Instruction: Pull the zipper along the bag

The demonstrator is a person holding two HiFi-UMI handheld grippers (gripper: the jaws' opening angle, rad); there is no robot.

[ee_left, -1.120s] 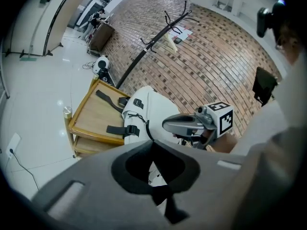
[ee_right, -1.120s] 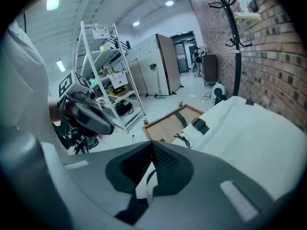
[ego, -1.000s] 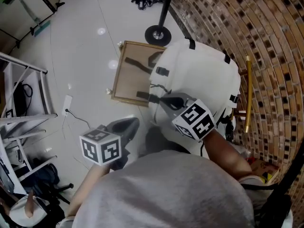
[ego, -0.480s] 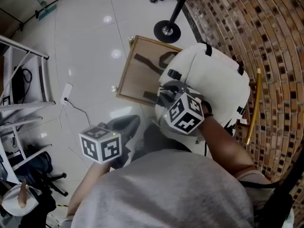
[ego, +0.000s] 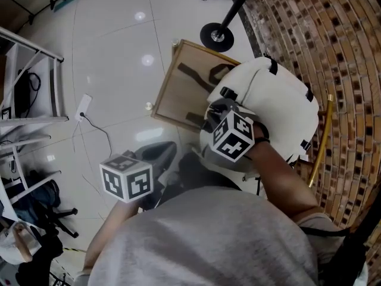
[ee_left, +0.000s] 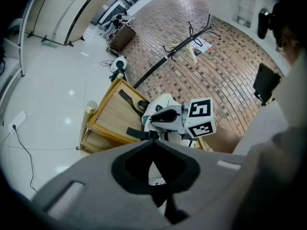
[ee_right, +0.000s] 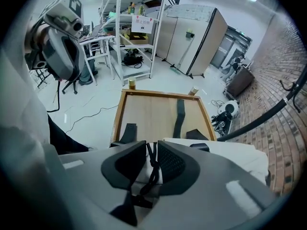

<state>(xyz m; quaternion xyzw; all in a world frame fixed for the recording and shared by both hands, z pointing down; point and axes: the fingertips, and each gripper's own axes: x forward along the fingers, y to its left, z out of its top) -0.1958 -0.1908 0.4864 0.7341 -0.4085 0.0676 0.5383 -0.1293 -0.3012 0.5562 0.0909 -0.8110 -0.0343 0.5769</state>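
Head view: right gripper point(ego: 212, 117) is down on the white bag point(ego: 280, 97), which lies on the wooden table point(ego: 178, 82). Left gripper point(ego: 162, 155) hangs over the floor tiles point(ego: 119, 58), well apart from the bag.
Left gripper view: jaw tips together, nothing between them.
Right gripper view: jaws clamped on the black zipper pull cord point(ee_right: 152, 164) at the bag's near edge.

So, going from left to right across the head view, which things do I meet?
White metal rack, white power strip on the floor, flat wooden board, white fabric bag, thin golden rod.
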